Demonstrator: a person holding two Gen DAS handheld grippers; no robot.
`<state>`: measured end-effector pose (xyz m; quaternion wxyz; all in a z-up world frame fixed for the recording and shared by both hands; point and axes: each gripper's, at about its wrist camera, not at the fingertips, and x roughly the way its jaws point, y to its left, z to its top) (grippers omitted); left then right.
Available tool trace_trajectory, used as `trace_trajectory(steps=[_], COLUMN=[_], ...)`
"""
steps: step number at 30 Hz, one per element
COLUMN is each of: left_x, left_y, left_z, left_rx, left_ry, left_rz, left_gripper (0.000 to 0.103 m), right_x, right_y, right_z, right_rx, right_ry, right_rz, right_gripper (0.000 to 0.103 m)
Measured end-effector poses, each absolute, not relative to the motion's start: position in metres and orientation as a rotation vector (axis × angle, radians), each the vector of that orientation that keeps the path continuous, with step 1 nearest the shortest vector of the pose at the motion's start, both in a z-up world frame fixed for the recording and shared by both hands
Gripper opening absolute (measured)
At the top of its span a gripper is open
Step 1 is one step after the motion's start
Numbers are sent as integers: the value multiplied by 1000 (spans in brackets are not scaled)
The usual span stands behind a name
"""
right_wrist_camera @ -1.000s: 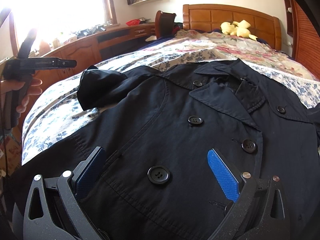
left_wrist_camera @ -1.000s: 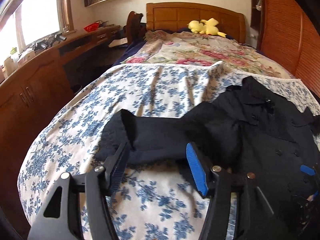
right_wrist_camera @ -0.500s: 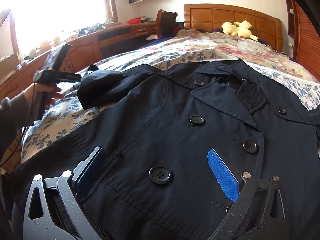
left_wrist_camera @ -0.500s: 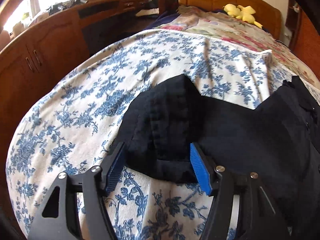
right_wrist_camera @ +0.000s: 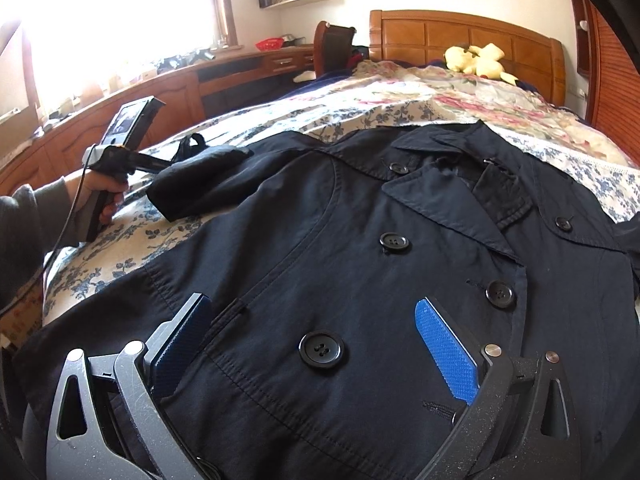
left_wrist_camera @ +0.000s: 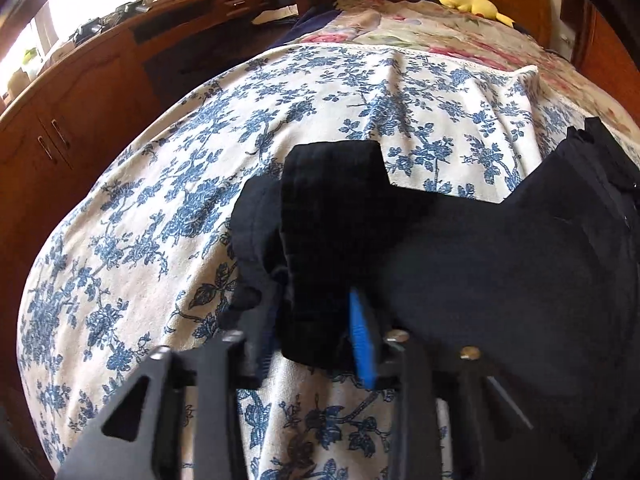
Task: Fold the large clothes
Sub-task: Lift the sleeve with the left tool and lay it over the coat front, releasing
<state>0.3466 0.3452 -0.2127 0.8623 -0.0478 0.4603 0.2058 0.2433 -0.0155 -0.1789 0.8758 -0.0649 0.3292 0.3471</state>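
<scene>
A black double-breasted coat [right_wrist_camera: 360, 248] lies face up on the blue-flowered bedspread [left_wrist_camera: 160, 208]. Its left sleeve [left_wrist_camera: 460, 256] stretches out sideways, with the cuff [left_wrist_camera: 324, 216] at the end. My left gripper [left_wrist_camera: 316, 320] is shut on the sleeve cuff, just above the bedspread; it also shows in the right wrist view [right_wrist_camera: 160, 164], held by a hand. My right gripper [right_wrist_camera: 316, 340] is open and empty, hovering over the coat's lower front with a large button [right_wrist_camera: 321, 349] between its fingers.
A wooden desk and cabinets [left_wrist_camera: 80, 92] run along the left side of the bed. A wooden headboard [right_wrist_camera: 464, 40] with a yellow plush toy [right_wrist_camera: 476, 60] is at the far end. A wooden wardrobe [right_wrist_camera: 616, 92] stands at the right.
My left gripper moved forward onto the sleeve cuff and closed on it. My right gripper stayed still and open over the coat front.
</scene>
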Motion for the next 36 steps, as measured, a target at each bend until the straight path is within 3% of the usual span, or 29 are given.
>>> trace_trajectory(steps=[2, 18, 26, 36], left_x=[344, 304, 277, 235], left_y=[336, 160, 83, 38], left_z=[-200, -39, -26, -69], left_rx=[-68, 126, 132, 133], left_ry=[925, 578, 544, 565], left_rz=[460, 221, 67, -39], left_gripper=[9, 9, 9, 11], right_x=[242, 220, 210, 207], right_y=[-17, -66, -104, -137], right_z=[-178, -138, -126, -140], right_rx=[-131, -108, -99, -95], right_ry=[681, 602, 568, 611], right_rz=[722, 663, 606, 539], right_gripper=[103, 103, 103, 103])
